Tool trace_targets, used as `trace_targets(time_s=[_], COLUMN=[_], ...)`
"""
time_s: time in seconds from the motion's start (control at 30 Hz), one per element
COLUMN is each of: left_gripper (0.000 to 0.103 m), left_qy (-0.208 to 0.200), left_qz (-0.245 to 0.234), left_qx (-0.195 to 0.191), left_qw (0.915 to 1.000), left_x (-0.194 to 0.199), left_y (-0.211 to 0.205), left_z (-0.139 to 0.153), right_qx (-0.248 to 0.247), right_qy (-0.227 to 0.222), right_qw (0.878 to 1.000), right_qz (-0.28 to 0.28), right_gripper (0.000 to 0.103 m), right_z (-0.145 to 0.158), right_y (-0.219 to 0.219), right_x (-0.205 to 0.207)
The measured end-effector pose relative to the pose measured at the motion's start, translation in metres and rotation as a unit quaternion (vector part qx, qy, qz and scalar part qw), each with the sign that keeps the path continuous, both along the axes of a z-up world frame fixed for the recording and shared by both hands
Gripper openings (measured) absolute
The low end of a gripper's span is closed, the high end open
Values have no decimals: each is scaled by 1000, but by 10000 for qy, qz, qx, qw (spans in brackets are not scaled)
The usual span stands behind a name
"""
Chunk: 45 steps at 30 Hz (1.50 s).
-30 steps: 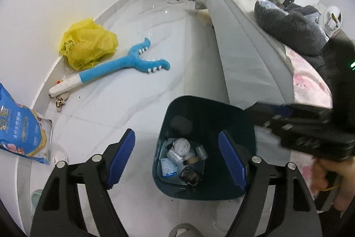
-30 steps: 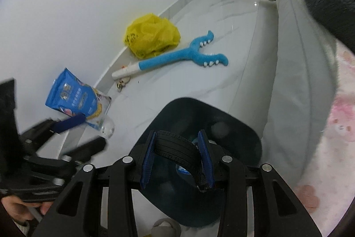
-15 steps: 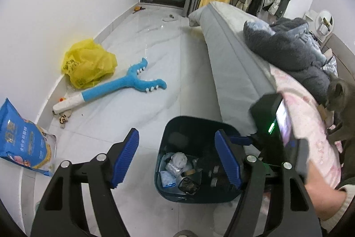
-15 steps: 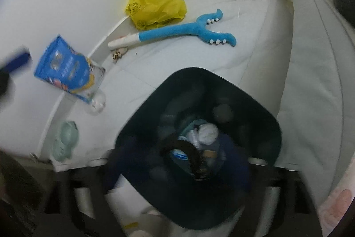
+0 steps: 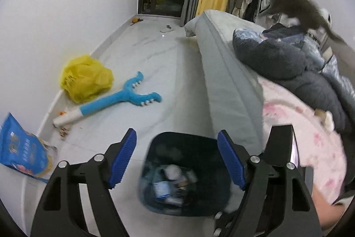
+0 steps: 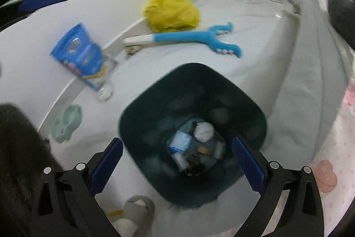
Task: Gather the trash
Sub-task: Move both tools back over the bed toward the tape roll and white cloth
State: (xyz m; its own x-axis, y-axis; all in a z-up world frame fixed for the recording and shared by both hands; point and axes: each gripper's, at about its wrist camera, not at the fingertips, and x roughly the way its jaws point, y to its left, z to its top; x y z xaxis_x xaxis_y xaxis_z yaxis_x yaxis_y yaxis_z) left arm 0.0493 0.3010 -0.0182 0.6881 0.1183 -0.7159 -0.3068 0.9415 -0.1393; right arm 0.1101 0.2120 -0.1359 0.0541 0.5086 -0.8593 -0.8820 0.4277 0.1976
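Note:
A dark teal bin (image 5: 185,137) stands on the white floor beside the bed. Several bits of trash (image 6: 195,143) lie at its bottom: white wads, a blue-and-white packet and a black ring-like piece (image 6: 195,166). My right gripper (image 6: 177,168) hangs over the bin (image 6: 153,103), jaws wide and still opening, nothing between them. My left gripper (image 5: 177,159) hovers above the bin's near side, jaws opening, with nothing between them. In the right wrist view the left gripper shows only as a blur at the upper left.
Along the wall lie a yellow plastic bag (image 5: 85,78), a blue forked plush toy (image 5: 124,98) and a blue pouch (image 5: 20,150). The bed (image 5: 224,81) with a grey blanket borders the right. A pale green dish (image 6: 66,123) and a grey slipper (image 6: 137,208) lie on the floor.
The right gripper held a black ring over the bin, then opened; the ring now lies in the bin. The left gripper rose and drew back. A cat moved across the bed.

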Motion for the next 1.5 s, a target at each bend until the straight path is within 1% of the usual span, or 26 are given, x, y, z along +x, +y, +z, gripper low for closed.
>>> trace_targets(time_s=[0.03, 0.1, 0.17, 0.23, 0.33, 0.37, 0.43, 0.53, 0.6, 0.7, 0.83, 1.07, 1.2, 1.33, 1.43, 1.5], left_gripper=[78, 78, 78, 83, 86, 87, 93, 96, 96, 97, 97, 98, 98, 98, 98, 98], left_qy=[-49, -147, -253, -452, -704, -739, -835, -999, -1049, -1083, -1124, -1111, -1040, -1072, -1078, -1034], left_qz=[-12, 41, 52, 25, -42, -60, -72, -191, -272, -403, -597, -967, -1169, -1354, -1515, -1590], left_qx=[55, 118, 143, 116, 194, 216, 324, 537, 637, 693, 673, 676, 688, 620, 604, 651], left_qw=[10000, 9998, 9996, 9989, 9973, 9970, 9960, 9934, 9921, 9909, 9896, 9868, 9853, 9830, 9807, 9797], left_x=[3, 5, 5, 2, -3, -3, -5, -7, -5, 0, 11, 28, 38, 49, 58, 63], left_y=[-4, -6, -11, -16, -28, -29, -39, -55, -62, -73, -92, -131, -153, -175, -191, -202], left_z=[2, 9, 19, 33, 58, 62, 74, 92, 98, 101, 101, 99, 94, 90, 83, 79], right_qx=[35, 125, 218, 267, 391, 472, 642, 743, 806, 852, 877, 800, 836, 929, 1035, 1034], right_qy=[-42, 57, 35, -73, -127, -163, -329, -544, -568, -696, -938, -1260, -1325, -1431, -1435, -1429], right_qw=[10000, 9999, 9997, 9996, 9988, 9982, 9965, 9938, 9920, 9888, 9840, 9746, 9690, 9607, 9538, 9518], right_qz=[-3, -100, -80, -114, -270, -331, -428, -618, -790, -1010, -1238, -1669, -1910, -2190, -2428, -2511], right_gripper=[100, 100, 100, 100, 100, 100, 100, 100, 100, 100, 100, 100, 100, 100, 100, 100], right_z=[5, 14, 22, 30, 40, 45, 59, 74, 82, 94, 109, 119, 123, 133, 141, 141], right_y=[-1, -6, -13, -23, -37, -43, -54, -69, -82, -102, -129, -180, -210, -242, -270, -280], right_x=[-1, -1, -5, -9, -11, -11, -10, -7, 0, 10, 21, 42, 56, 72, 86, 90])
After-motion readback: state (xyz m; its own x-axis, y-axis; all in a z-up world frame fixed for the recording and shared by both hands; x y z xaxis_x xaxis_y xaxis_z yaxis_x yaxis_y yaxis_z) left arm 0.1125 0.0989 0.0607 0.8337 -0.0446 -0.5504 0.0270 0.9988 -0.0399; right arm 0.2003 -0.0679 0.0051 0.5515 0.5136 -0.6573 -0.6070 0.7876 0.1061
